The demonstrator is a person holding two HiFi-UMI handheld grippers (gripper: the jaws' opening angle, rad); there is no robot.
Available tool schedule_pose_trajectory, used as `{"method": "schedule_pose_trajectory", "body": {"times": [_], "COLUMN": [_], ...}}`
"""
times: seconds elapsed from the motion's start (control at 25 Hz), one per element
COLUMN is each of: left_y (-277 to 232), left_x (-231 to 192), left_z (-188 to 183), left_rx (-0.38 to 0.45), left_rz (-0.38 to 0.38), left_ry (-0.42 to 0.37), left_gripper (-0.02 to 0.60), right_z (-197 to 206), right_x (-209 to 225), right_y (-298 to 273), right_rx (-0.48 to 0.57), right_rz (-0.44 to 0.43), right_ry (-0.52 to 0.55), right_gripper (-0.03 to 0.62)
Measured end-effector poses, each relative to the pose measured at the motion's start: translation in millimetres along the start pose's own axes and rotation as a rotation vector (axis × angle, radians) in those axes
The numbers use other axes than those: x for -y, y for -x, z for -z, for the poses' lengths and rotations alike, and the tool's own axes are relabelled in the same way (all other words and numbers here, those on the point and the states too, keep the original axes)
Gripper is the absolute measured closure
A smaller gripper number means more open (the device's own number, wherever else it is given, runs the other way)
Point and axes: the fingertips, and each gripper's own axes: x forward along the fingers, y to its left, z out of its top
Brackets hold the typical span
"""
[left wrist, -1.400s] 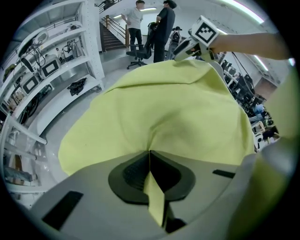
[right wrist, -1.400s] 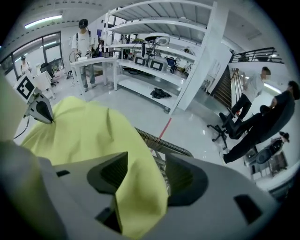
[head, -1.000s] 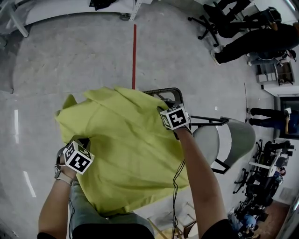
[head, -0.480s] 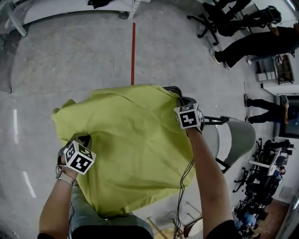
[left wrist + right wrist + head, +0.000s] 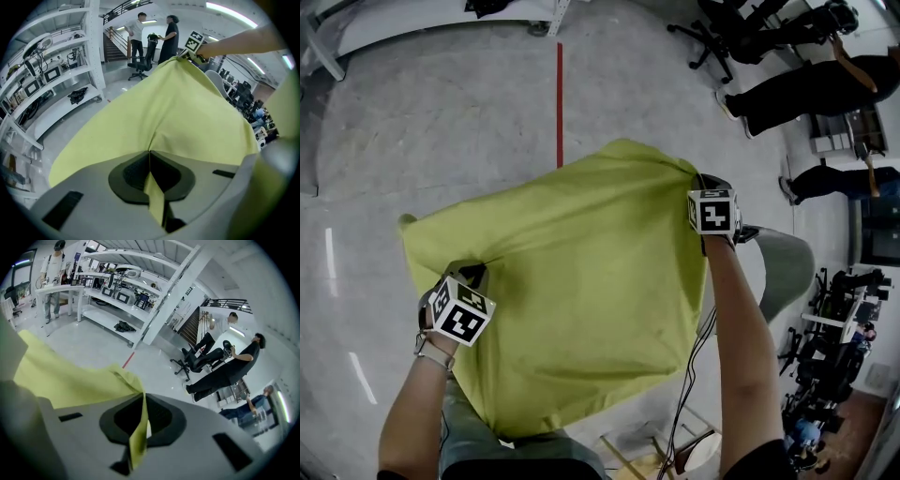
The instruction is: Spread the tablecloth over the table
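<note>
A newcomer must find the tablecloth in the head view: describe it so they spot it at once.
Start from the grey floor with its red stripe. Below the stripe's near end, the tablecloth is the big sheet stretched between the left claw and the right claw. Nothing else there is yellow-green.

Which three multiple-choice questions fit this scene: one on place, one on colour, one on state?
1. What colour is the tablecloth?
A. white
B. yellow-green
C. blue

2. Where is the red floor line in the head view?
A. beyond the tablecloth's far edge
B. beside the person's feet
C. right of the tablecloth

3. How do the right tongs stand?
A. open, empty
B. shut, empty
C. shut on the tablecloth

1 B: it looks yellow-green in every view.
2 A: the line runs away from the far edge.
3 C: a fold sits pinched between them.
</note>
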Motion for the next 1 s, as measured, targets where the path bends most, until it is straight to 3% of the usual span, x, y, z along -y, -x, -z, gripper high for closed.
{"method": "schedule_pose_trajectory", "body": {"times": [0.4, 0.6, 0.76, 1.0], "left_y": [-28, -36, -37, -34], "left_x": [-7, -7, -9, -12], "left_z": [-72, -88, -88, -92], "left_rx": [0.070, 0.090, 0.133, 0.144], "left_rz": [0.023, 0.023, 0.052, 0.109], "left_ry": [-0.024, -0.042, 0.021, 0.074], "left_gripper": [0.565, 0.565, 0.565, 0.566], "right_z": [13, 33, 46, 54], "right_x": [68, 74, 56, 21], "right_y": [-19, -40, -59, -67], "right_rx": [-0.044, -0.083, -0.094, -0.076], "right_rz": [0.099, 0.121, 0.066, -0.031], "right_ry": [-0.073, -0.089, -0.133, -0.205], "right_gripper": [0.582, 0.580, 0.574, 0.442]}}
